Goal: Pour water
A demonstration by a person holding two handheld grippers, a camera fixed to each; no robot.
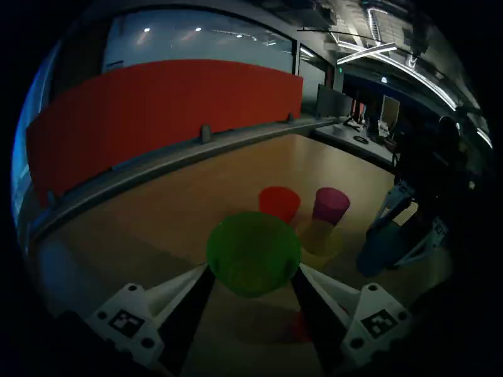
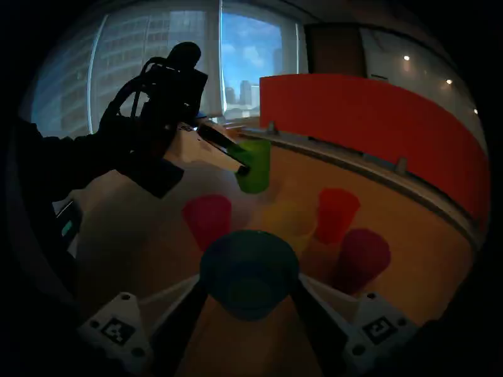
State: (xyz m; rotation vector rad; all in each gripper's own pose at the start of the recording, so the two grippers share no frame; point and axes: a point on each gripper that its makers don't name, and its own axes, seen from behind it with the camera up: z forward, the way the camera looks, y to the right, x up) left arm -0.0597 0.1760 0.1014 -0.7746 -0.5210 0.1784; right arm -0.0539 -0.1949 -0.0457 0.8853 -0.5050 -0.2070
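Observation:
My left gripper (image 1: pixel 253 271) is shut on a green cup (image 1: pixel 253 251), held upright above the wooden table. In the right gripper view the same green cup (image 2: pixel 254 164) hangs in the left gripper (image 2: pixel 244 167), held by a person's dark-sleeved arm. My right gripper (image 2: pixel 249 281) is shut on a teal-blue cup (image 2: pixel 249 271); from the left gripper view that blue cup (image 1: pixel 379 250) sits at the right in the right gripper (image 1: pixel 395 246). On the table between them stand a red cup (image 1: pixel 279 202), a magenta cup (image 1: pixel 331 205) and a yellow cup (image 1: pixel 317 235).
The right gripper view shows several cups on the table (image 2: pixel 415 251): magenta (image 2: pixel 207 220), yellow (image 2: pixel 283 220), red (image 2: pixel 336 213) and dark magenta (image 2: pixel 361 257). A red partition (image 1: pixel 157 113) with a grey rail runs along the table's far edge. Windows (image 2: pixel 245 69) lie behind the person.

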